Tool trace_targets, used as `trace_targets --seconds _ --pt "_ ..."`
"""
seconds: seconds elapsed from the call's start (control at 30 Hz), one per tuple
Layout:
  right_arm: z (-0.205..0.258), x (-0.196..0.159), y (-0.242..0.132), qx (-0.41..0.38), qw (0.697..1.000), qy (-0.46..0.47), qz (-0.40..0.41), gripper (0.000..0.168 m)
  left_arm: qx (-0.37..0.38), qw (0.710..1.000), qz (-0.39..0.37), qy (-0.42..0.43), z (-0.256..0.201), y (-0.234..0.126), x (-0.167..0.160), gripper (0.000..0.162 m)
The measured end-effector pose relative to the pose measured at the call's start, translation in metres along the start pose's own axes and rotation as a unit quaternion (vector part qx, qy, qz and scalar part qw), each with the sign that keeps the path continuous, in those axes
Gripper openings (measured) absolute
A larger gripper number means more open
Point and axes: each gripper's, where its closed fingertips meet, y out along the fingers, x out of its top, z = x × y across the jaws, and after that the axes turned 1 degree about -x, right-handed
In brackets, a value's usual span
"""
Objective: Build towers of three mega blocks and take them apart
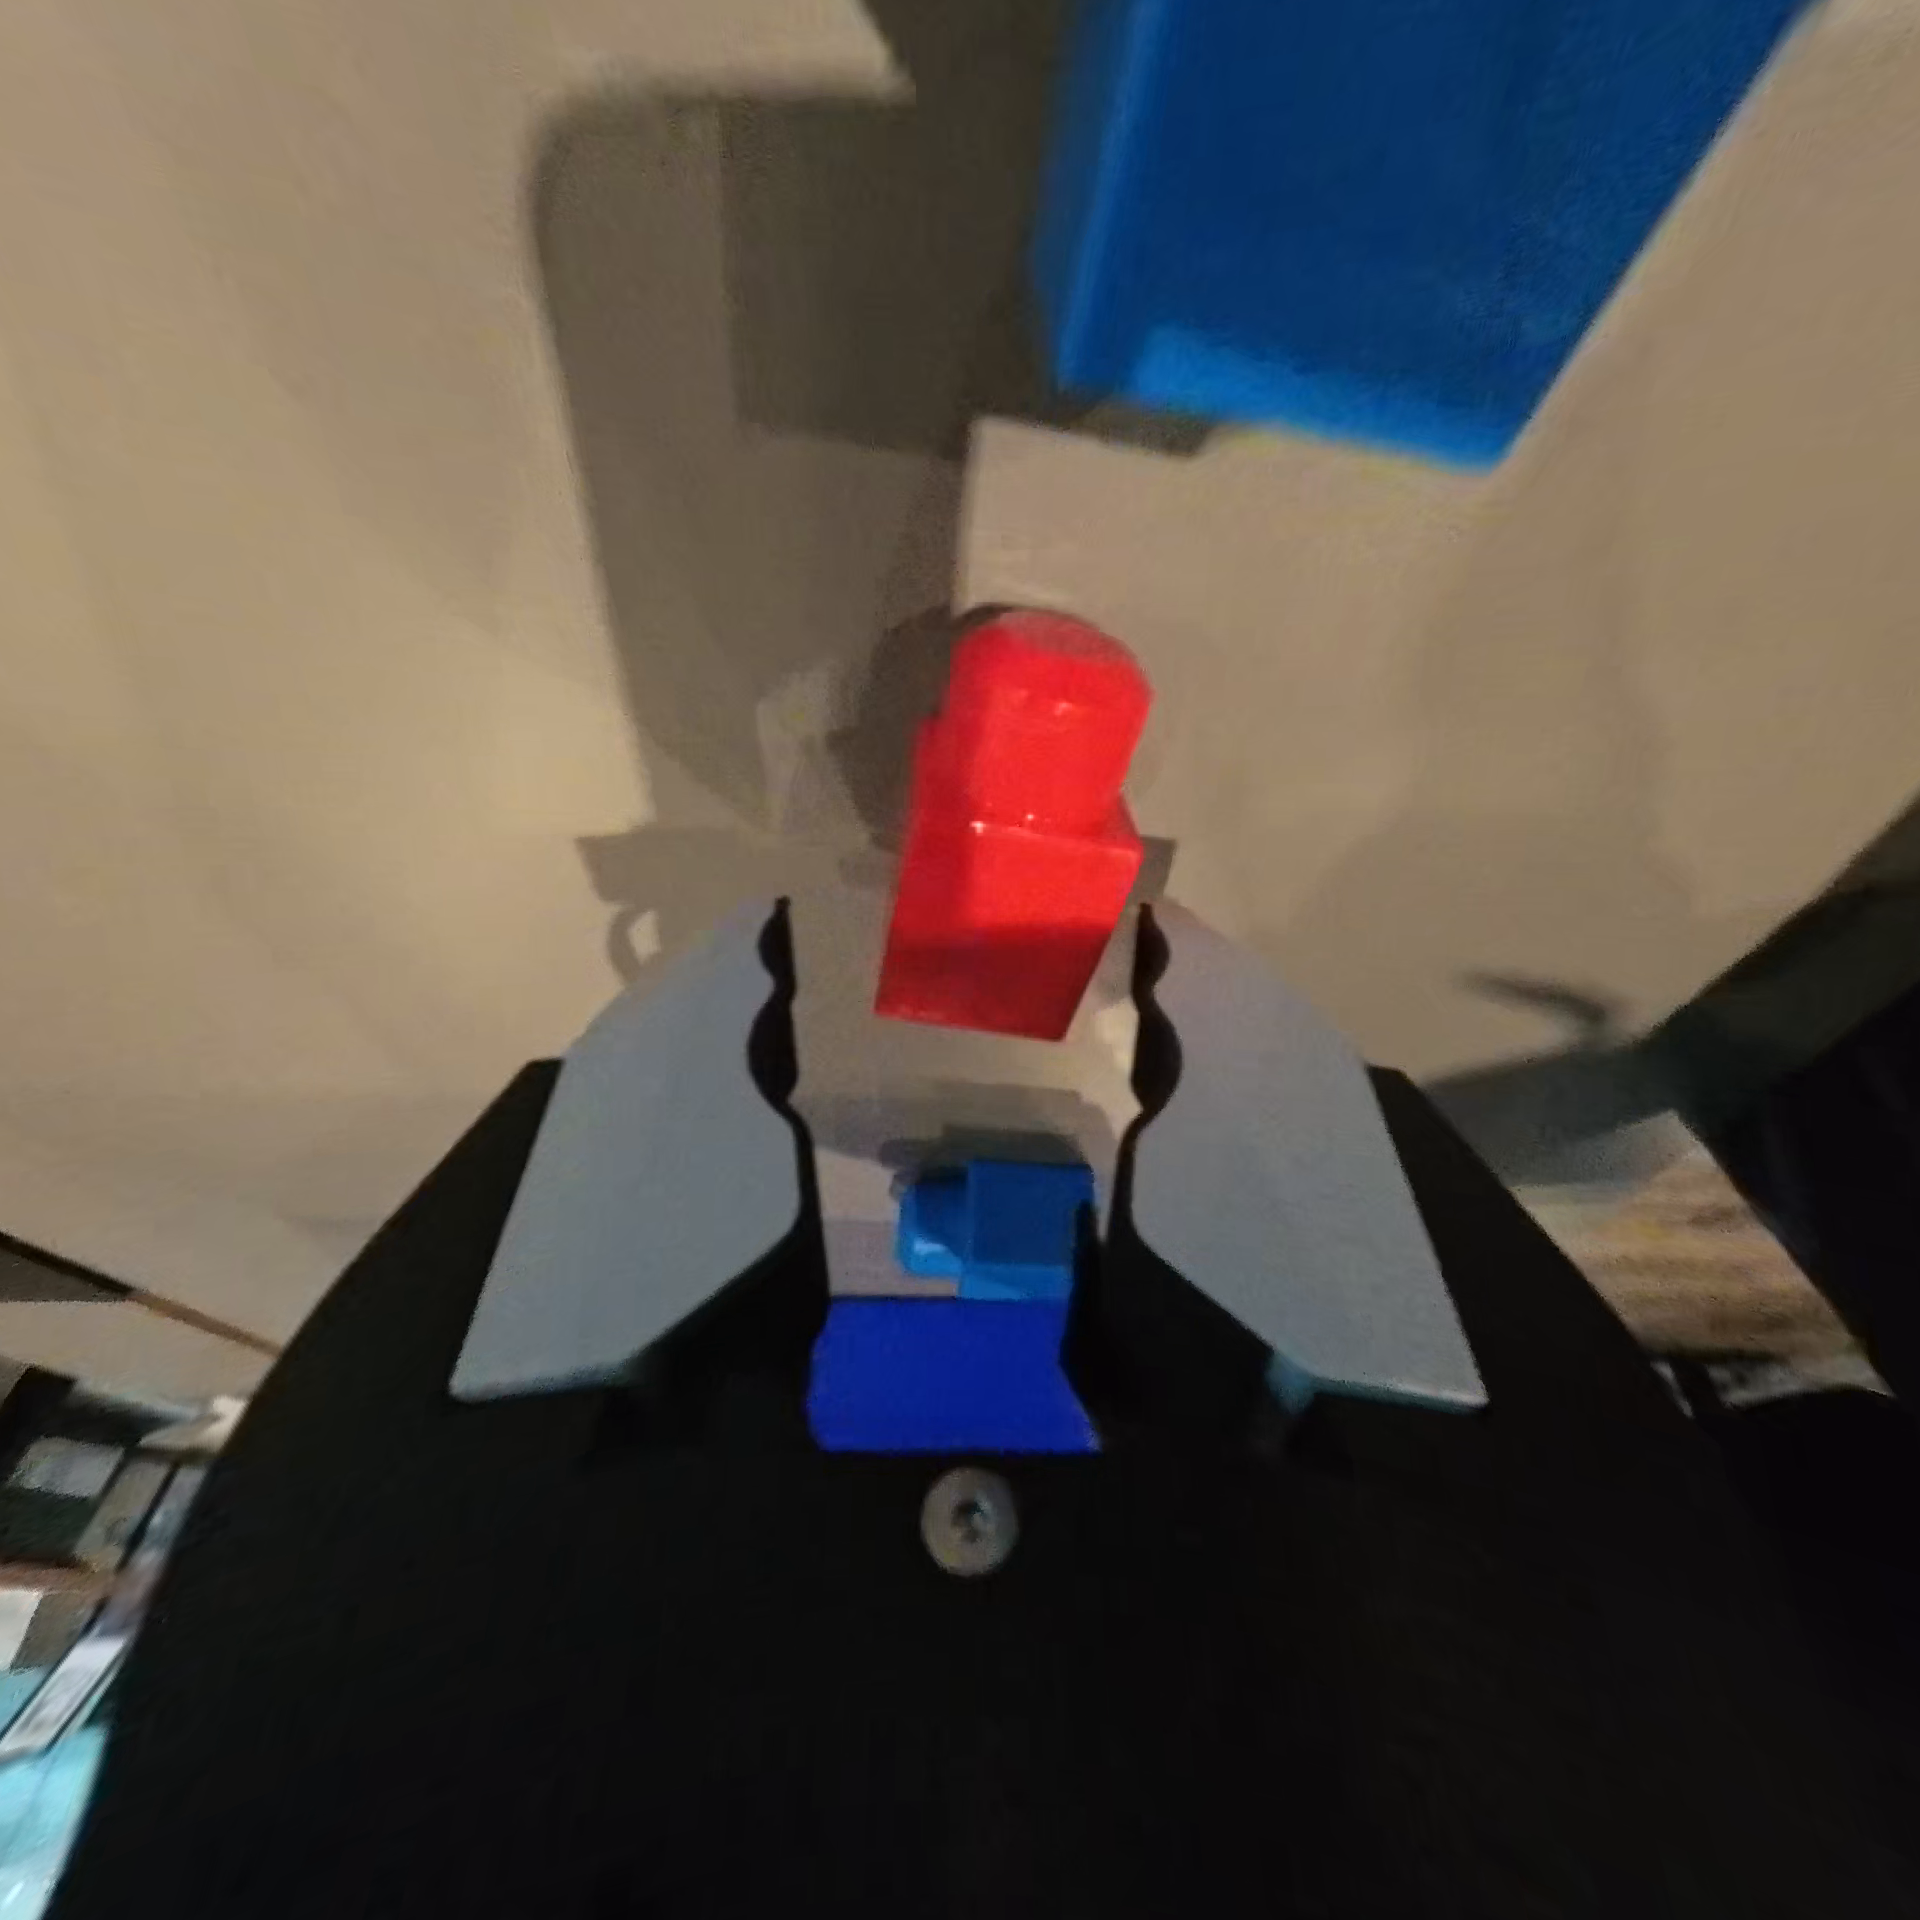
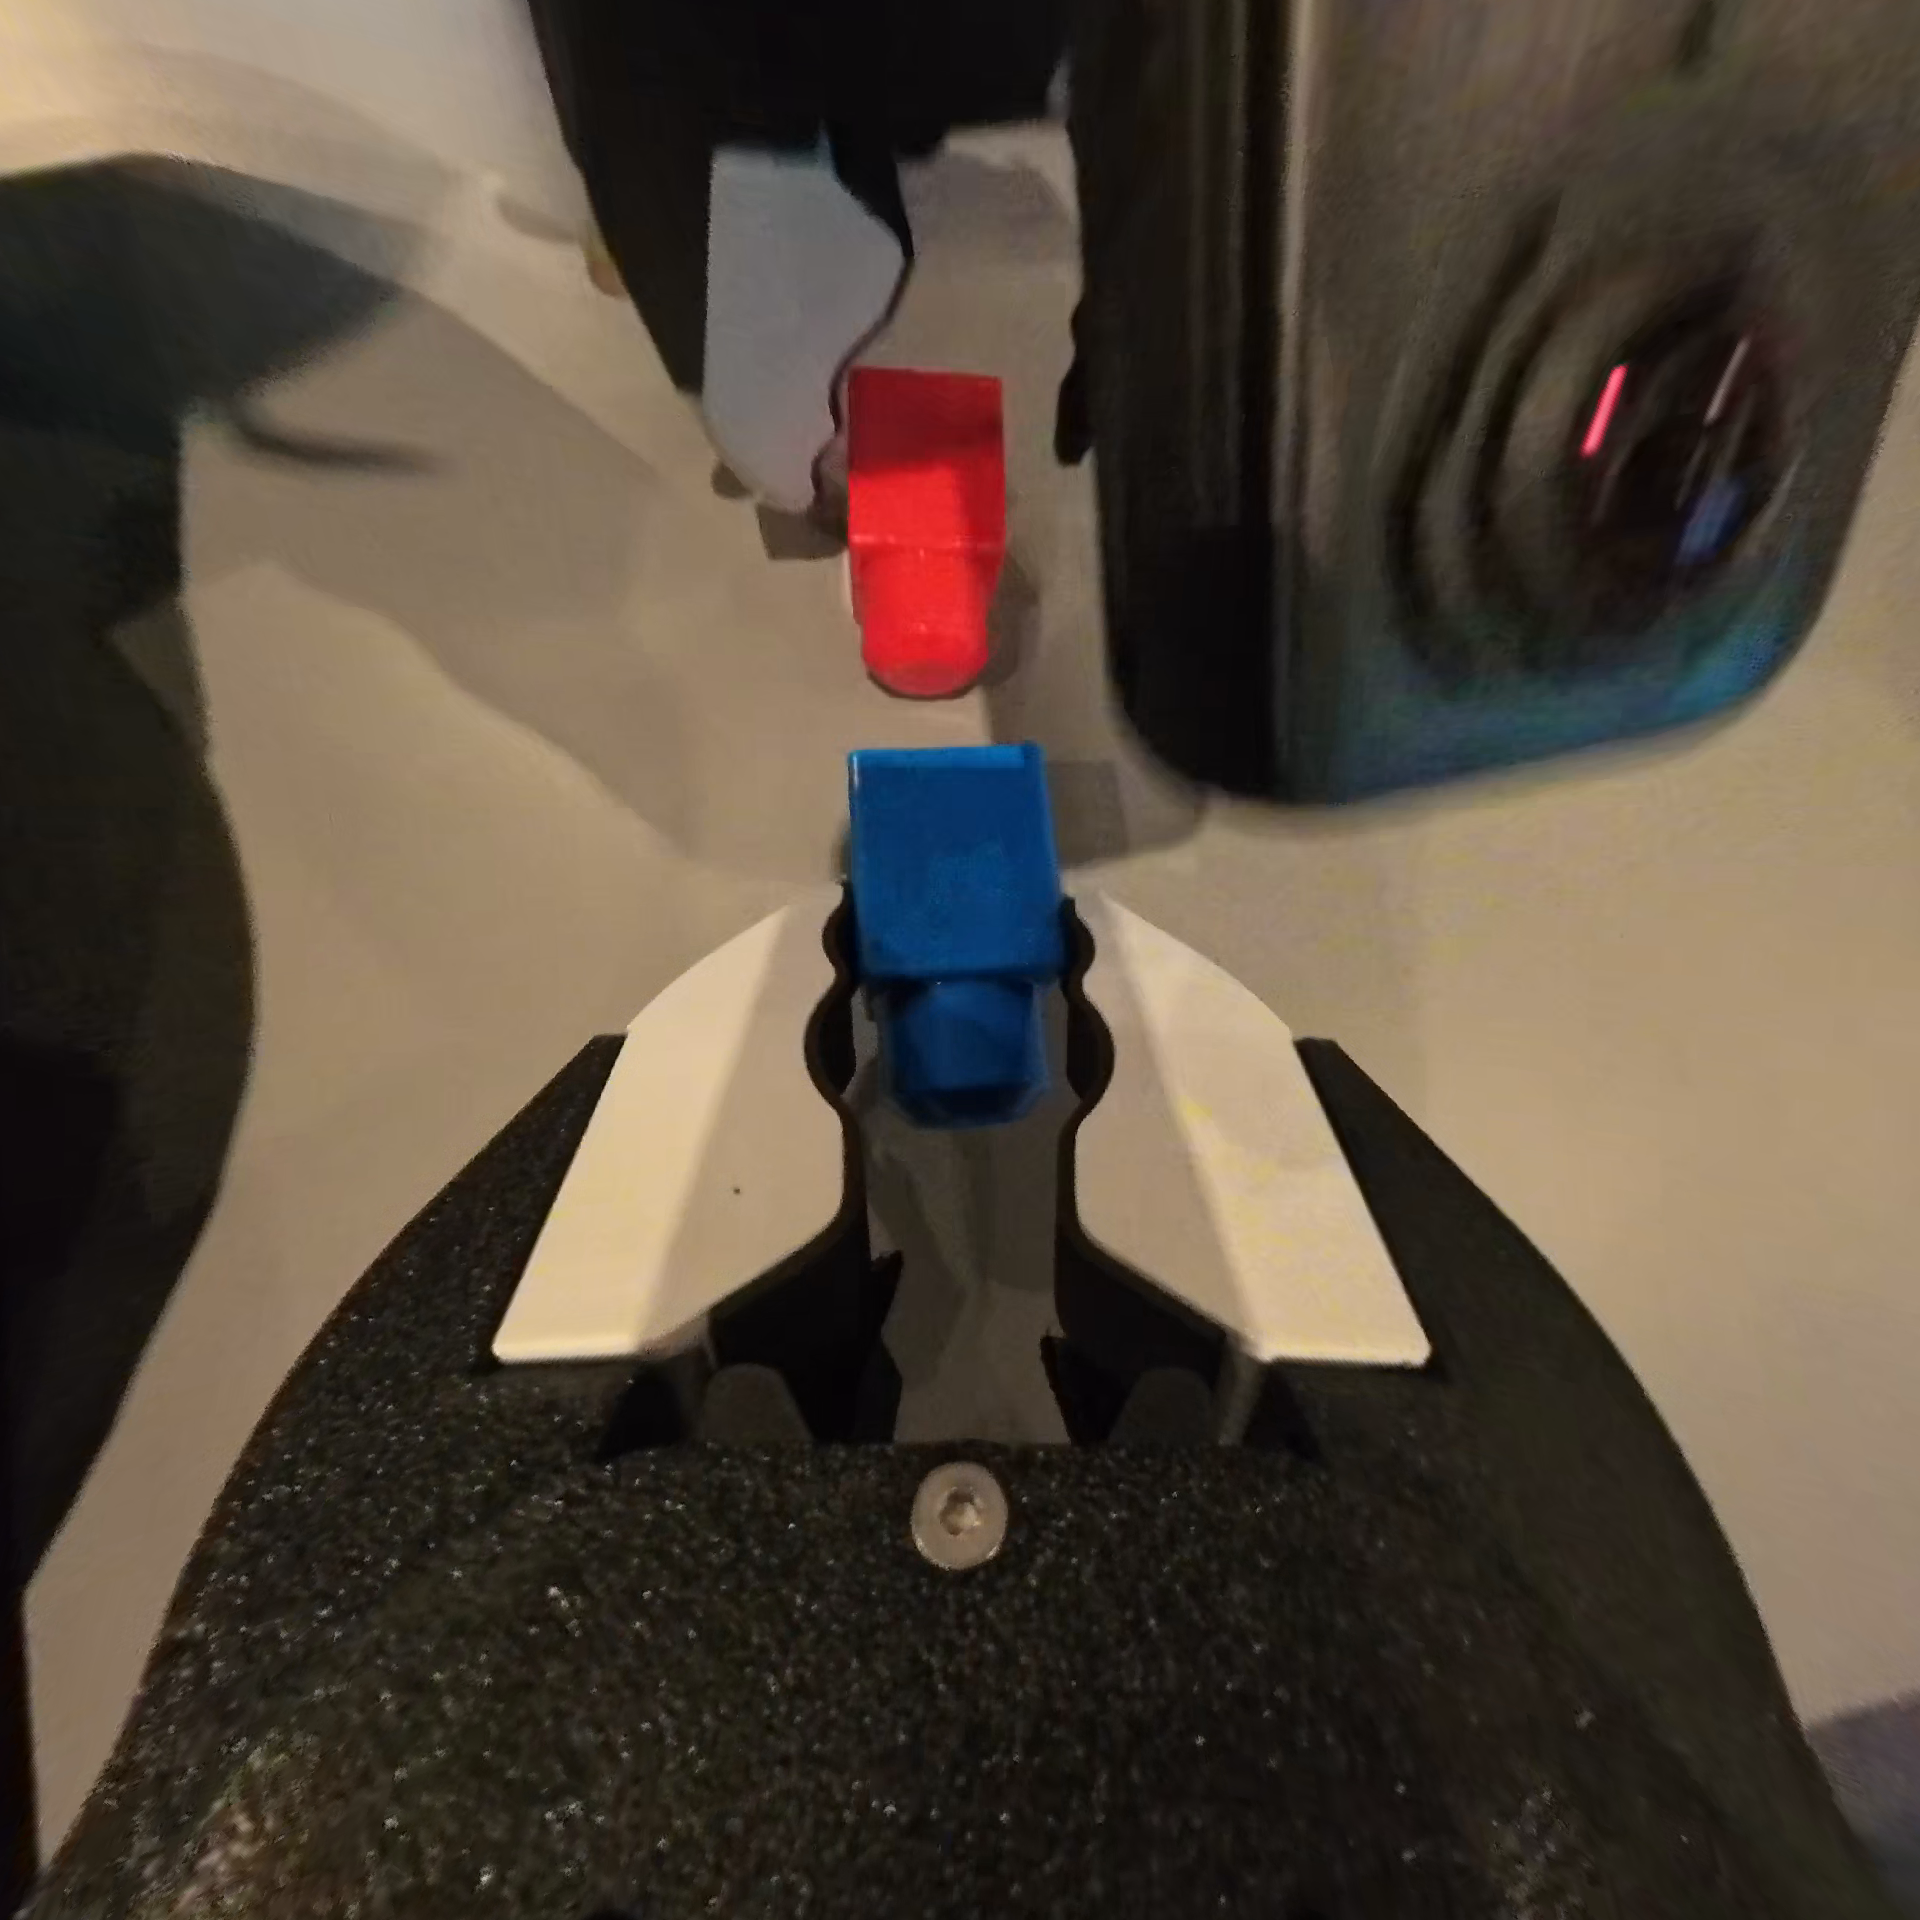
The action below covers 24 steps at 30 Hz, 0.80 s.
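While the two grippers face each other above the pale table (image 2: 1558,1039), each carries one block. The right gripper (image 2: 956,935) has its jaws narrowed onto a blue mega block (image 2: 951,883), gripping it near the tips, with its single stud pointing back toward the gripper body and its hollow base facing away. Opposite, at the far side of that view, the left gripper (image 2: 935,416) has its jaws closed on a red mega block (image 2: 925,488), whose stud points straight at the blue one's base.

From the left wrist view the red mega block (image 1: 1008,852) sits at the tips of the left gripper (image 1: 961,914), though blur leaves the contact itself unclear there. Close in against that gripper's body lie more blue blocks (image 1: 987,1226); what holds them I cannot tell. A blue bin (image 1: 1403,208) lies blurred at the far right.

Both blocks lie along one line, stud to socket, apart by a clear gap. I judge the next move is a straight push together along that axis; any tilt would likely make the stud miss.
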Motion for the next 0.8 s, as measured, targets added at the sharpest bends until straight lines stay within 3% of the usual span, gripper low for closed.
trace_targets --seconds 0.2,0.3,0.47,0.6,0.7,0.73,0.8 --pt "-0.002 -0.013 -0.013 -0.002 1.000 0.014 -0.002 0.037 0.000 0.980 -0.197 -0.026 0.000 -0.016 -0.004 0.081" --pt "-0.002 -0.011 -0.012 0.005 1.000 0.008 -0.010 0.037 0.005 0.969 -0.248 0.009 0.000 -0.008 -0.007 0.086" --pt "-0.002 -0.005 -0.011 0.011 0.999 0.013 -0.028 0.037 0.021 0.935 -0.321 0.151 -0.004 -0.010 0.012 0.070" --pt "-0.001 -0.004 -0.013 0.009 0.999 0.018 -0.037 0.037 -0.021 0.920 -0.351 0.175 -0.005 -0.010 0.024 0.067" --pt "-0.002 -0.004 -0.016 0.011 0.999 0.025 -0.043 0.037 -0.033 0.926 -0.331 0.177 -0.007 0.001 0.026 0.062" --pt "-0.002 -0.004 -0.017 0.011 0.999 0.026 -0.046 0.037 -0.029 0.927 -0.332 0.172 -0.007 0.003 0.028 0.044" --pt "-0.007 0.000 -0.020 0.000 0.998 0.020 -0.052 0.037 -0.023 0.931 -0.330 0.154 -0.005 0.003 0.026 0.037"
